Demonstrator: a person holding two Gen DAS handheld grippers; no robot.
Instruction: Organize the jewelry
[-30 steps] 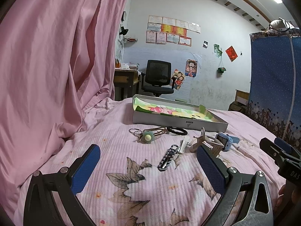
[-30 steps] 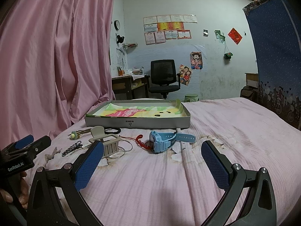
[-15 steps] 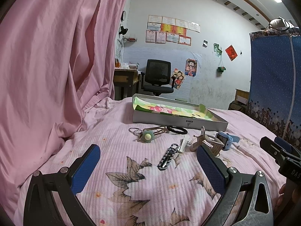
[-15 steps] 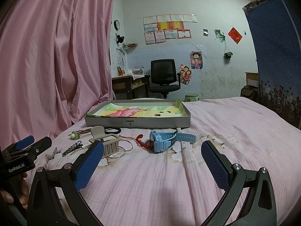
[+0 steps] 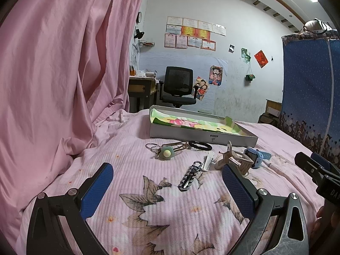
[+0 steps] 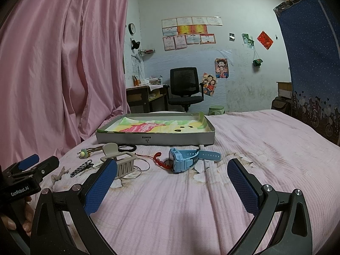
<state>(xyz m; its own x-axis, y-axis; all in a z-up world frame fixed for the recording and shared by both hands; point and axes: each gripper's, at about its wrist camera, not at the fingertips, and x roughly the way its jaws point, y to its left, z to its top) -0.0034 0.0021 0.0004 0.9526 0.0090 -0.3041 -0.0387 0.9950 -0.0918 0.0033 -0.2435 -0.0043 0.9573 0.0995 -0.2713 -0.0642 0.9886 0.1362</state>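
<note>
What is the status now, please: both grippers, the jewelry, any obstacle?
Left gripper open, right gripper open, both empty. Shallow grey cardboard tray holds no jewelry; blue plastic watch and beige hair claw lie on bed before it. Nothing in the way.

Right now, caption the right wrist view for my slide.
Open right gripper hovers over a bed before a blue watch and tray.

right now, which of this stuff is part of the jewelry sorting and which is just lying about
Part of the job:
grey tray
blue watch
red cord
wire bangles
beige hair claw
black hair tie
flower keyring
black link bracelet

Just lying about:
office chair
desk
pink curtain
green stool
</note>
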